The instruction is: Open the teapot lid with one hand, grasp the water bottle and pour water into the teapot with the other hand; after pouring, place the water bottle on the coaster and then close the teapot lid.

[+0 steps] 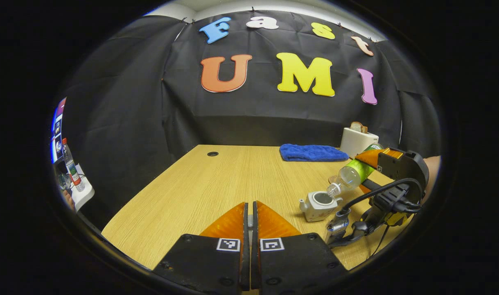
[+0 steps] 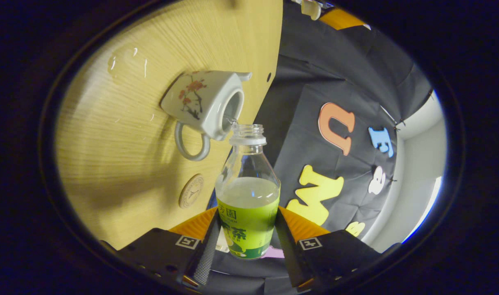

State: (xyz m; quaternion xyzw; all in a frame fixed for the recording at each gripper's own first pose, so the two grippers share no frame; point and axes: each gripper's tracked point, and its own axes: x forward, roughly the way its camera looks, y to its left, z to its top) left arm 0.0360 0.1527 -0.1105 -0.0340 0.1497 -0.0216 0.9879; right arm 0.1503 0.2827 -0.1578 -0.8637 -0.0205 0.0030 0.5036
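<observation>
My right gripper (image 2: pixel 246 223) is shut on the clear water bottle (image 2: pixel 248 192) at its green label. The bottle (image 1: pixel 351 175) is tilted, with its uncapped mouth right at the open top of the white flowered teapot (image 2: pixel 204 102). That teapot (image 1: pixel 319 205) stands lidless on the wooden table, and the right gripper (image 1: pixel 362 164) hangs over it from the right. A round coaster (image 2: pixel 191 190) lies by the teapot's handle. My left gripper (image 1: pixel 250 205) stays low at the table's front, jaws nearly together on a small pale piece, the teapot lid (image 2: pixel 310 8).
A blue cloth (image 1: pixel 312 152) lies at the table's back right beside a white toaster (image 1: pixel 357 140) with bread in it. Water drops (image 2: pixel 122 61) glisten on the table (image 1: pixel 200 184) past the teapot. Another bottle (image 1: pixel 71 164) stands off the table at far left.
</observation>
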